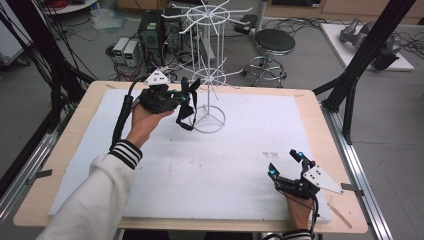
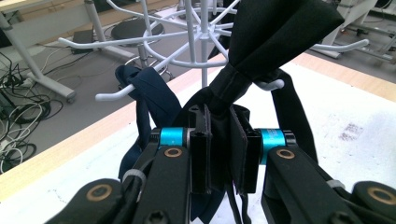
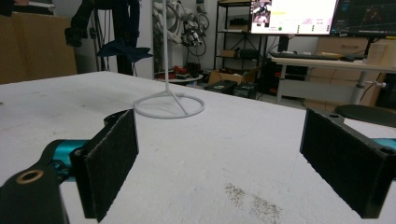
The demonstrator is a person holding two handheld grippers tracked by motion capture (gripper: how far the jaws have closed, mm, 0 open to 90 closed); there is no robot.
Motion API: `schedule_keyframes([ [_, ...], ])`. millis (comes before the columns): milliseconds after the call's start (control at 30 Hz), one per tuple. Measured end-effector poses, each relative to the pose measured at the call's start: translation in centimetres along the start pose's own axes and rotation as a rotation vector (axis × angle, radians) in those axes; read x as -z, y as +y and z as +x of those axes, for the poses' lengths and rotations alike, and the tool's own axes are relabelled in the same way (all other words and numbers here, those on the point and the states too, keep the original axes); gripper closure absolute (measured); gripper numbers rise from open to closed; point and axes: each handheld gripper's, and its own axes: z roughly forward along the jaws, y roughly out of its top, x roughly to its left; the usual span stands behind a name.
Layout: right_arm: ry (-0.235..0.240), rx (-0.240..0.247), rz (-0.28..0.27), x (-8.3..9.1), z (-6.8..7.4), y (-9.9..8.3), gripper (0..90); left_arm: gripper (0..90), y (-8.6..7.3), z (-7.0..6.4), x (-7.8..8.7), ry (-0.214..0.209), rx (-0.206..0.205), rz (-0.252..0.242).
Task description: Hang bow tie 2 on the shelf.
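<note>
High view: my left tool (image 1: 186, 100) is raised at the far left part of the desk (image 1: 310, 107), just beside the white wire rack (image 1: 209, 75). It is clamped on a black fabric strap (image 1: 187, 112), which hangs in a loop below the jaws, close against the rack's lower ring of hooks. My right tool (image 1: 287, 165) rests low on the white mat (image 1: 210, 165) at the near right corner, well apart from the rack, jaws spread and nothing between them. A round stool (image 1: 274, 42) stands on the floor beyond the desk

Left gripper view: the two pads of my left tool (image 2: 219, 149) are pressed together on the black strap (image 2: 233, 84), pinched at a gathered point. Above the pinch the fabric widens upward. A white hook (image 2: 268, 85) of the rack shows right behind the strap; I cannot tell whether the strap is on it. A dark blue fabric piece (image 2: 149, 93) hangs over another hook to the left

Right gripper view: my right tool (image 3: 219, 154) is wide open, pads far apart, bare mat between them. The rack's ring base (image 3: 169, 106) sits on the mat ahead. Farther off, dark fabric (image 3: 122, 49) hangs beside the pole
</note>
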Motion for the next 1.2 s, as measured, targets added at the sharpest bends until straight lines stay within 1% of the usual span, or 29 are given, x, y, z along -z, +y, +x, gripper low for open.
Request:
schedule_keyframes([
  [33, -0.001, 0.008, -0.005, 0.0, -0.1, 0.0, 10.9, 79.3, 0.0, 0.0, 0.0, 0.004, 0.000, -0.003],
  [267, -0.001, 0.006, -0.005, 0.0, -0.1, 0.0, 10.9, 78.8, -0.1, -0.2, -0.1, 0.024, -0.012, 0.008],
  [333, -0.001, 0.002, -0.003, 0.0, 0.0, 0.0, 10.9, 78.8, -0.1, -0.2, -0.1, 0.028, -0.007, 0.008],
  [400, -0.001, 0.007, -0.005, 0.0, -0.1, 0.0, 10.9, 78.8, -0.1, -0.1, -0.1, 0.042, -0.009, 0.015],
  [433, 0.000, 0.002, -0.001, 0.0, 0.0, 0.0, 10.9, 78.8, -0.2, -0.1, -0.2, 0.041, -0.004, 0.016],
  [500, -0.001, 0.006, -0.005, 0.0, -0.1, 0.0, 10.9, 78.6, -0.2, -0.1, -0.3, 0.044, 0.004, 0.019],
  [633, -0.002, 0.005, -0.005, 0.0, -0.1, 0.0, 10.9, 78.1, -0.3, -0.1, -0.5, 0.057, 0.000, 0.030],
  [833, 0.000, 0.006, -0.006, 0.0, -0.1, 0.0, 10.9, 72.3, -0.6, -0.2, -0.4, 0.063, 0.017, 0.041],
  [867, 0.001, 0.007, -0.005, 0.0, -0.1, 0.0, 10.9, 69.2, -0.7, -0.3, -0.4, 0.069, 0.017, 0.054],
  [967, 0.002, 0.004, -0.003, 0.0, 0.0, 0.0, 10.9, 51.0, -1.0, -0.3, -0.3, 0.073, 0.011, 0.069],
  [1000, 0.001, 0.006, -0.005, 0.0, 0.0, 0.0, 10.9, 46.5, -1.2, -0.2, -0.2, 0.067, 0.003, 0.067],
  [1033, 0.002, 0.006, -0.005, 0.0, 0.0, 0.0, 10.9, 40.5, -1.2, -0.2, -0.1, 0.061, 0.007, 0.069],
  [1067, 0.003, 0.006, -0.004, 0.0, 0.0, 0.0, 10.9, 33.8, -1.3, -0.2, 0.0, 0.053, 0.010, 0.064],
  [1100, 0.002, 0.008, -0.007, 0.0, 0.0, 0.0, 10.9, 29.1, -1.4, -0.2, 0.2, 0.046, 0.010, 0.052],
  [1200, 0.003, 0.008, -0.007, 0.0, -0.1, 0.0, 10.9, 19.4, -1.5, -0.2, 1.0, 0.033, 0.000, 0.022],
])
